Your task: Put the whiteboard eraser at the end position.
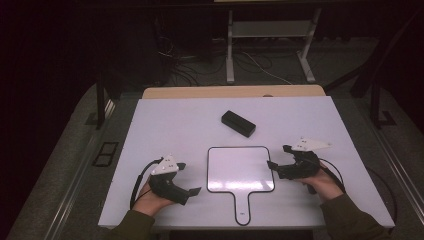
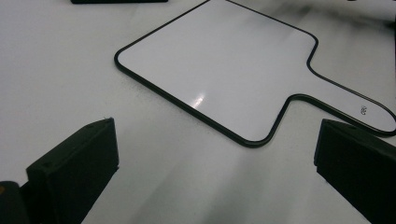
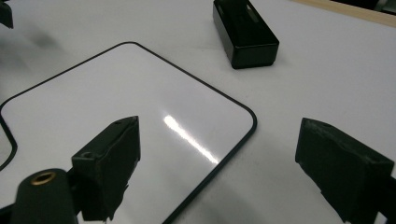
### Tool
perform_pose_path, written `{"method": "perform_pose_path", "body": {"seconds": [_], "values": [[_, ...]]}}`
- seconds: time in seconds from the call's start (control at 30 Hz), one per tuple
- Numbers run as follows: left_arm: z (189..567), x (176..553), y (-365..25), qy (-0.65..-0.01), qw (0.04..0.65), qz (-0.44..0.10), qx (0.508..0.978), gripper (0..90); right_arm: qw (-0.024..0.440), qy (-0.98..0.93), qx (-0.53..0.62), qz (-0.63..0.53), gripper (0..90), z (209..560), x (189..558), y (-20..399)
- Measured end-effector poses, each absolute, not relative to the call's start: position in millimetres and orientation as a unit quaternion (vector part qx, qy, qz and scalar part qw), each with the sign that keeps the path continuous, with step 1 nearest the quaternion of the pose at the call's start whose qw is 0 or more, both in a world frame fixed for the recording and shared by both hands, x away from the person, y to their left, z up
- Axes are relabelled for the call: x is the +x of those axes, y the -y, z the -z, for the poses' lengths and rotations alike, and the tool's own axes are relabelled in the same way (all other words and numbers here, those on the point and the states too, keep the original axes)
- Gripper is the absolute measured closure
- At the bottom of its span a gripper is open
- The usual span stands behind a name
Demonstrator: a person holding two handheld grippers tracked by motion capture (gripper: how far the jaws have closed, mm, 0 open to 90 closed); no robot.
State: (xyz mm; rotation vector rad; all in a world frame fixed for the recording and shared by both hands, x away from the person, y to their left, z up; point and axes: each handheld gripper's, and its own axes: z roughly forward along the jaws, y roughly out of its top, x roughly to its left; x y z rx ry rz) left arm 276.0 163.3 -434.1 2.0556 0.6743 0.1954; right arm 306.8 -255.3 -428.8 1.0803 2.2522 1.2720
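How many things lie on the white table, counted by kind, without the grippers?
White paddle-shaped board with a black rim and handle: 1
Black rectangular block: 1
Total: 2

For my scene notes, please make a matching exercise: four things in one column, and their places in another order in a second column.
Things:
1. whiteboard paddle
2. black block
3. left gripper
4. right gripper

Places:
A. at the paddle's right edge
B. flat in the middle of the table, handle toward the person
C. left of the paddle, near its handle
D. beyond the paddle, farther from the person

Pairs: 1-B, 2-D, 3-C, 4-A
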Motion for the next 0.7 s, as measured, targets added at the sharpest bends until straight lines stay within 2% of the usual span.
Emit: {"method": "perform_pose_path", "body": {"seconds": [0.7], "values": [[434,276,-163,-0.27,0.463,-0.08,0.84,0.0,0.151,-0.784,0.377,-0.47,12.7,439,272,284]]}}
